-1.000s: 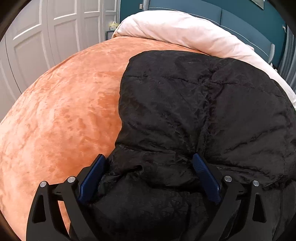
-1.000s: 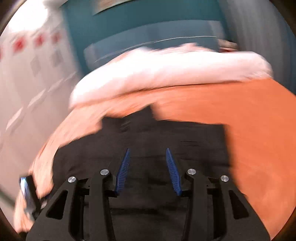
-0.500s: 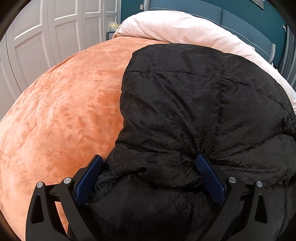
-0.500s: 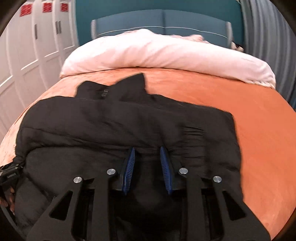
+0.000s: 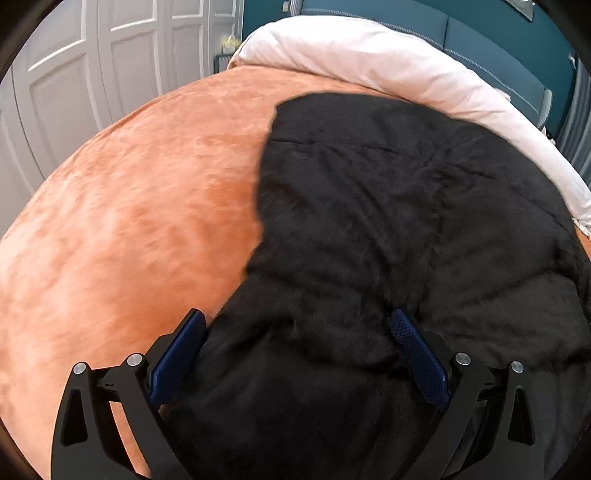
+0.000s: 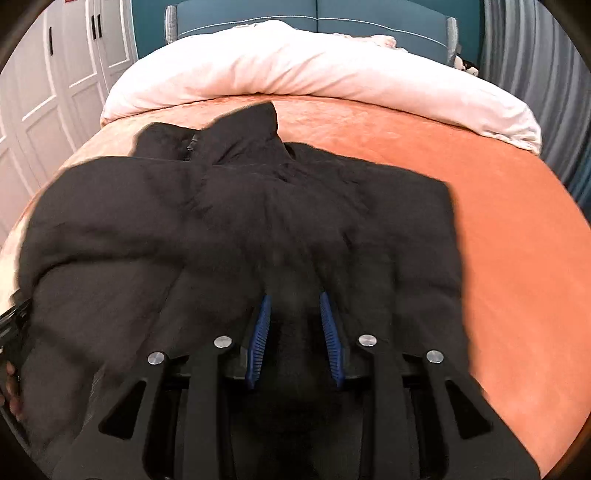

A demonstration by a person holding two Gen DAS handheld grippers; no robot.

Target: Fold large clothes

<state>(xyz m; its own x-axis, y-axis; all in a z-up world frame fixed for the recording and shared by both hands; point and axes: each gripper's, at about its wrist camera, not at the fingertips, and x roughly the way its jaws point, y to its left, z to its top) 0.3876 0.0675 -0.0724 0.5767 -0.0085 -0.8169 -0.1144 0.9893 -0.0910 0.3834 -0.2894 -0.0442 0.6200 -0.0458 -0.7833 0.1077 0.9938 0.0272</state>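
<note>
White panelled wardrobe doors (image 5: 110, 74) stand far left, and the orange velvet bedspread (image 5: 129, 221) runs out beside them. My left hand-held gripper (image 5: 295, 332) is down at the near edge of the bed, jaws spread wide, with a fat bunch of the black puffer jacket (image 5: 406, 206) filling the space between the blue pads. One pad (image 5: 177, 354) sits against the jacket's left edge, where black meets orange, and the other is sunk into the padding on the right, so I've got that bunched hem in my grip. The picture is a little smeared, but the fabric clearly bulges up and over between the fingers.

Moving across, the jacket lies spread over the middle of the bedspread, its collar end pointing toward the headboard and its crumpled hem toward me. Behind it a rolled white duvet (image 6: 314, 74) lies across the top of the bed, against the teal headboard (image 6: 314, 18).

Now my right hand-held gripper (image 6: 295, 314): jaws fairly narrow, having just eased a touch wider. A fold of the jacket stands between the blue pads (image 6: 260, 332). The cloth is too dark to tell whether they press on it. Bare orange bedspread fills the far right.
</note>
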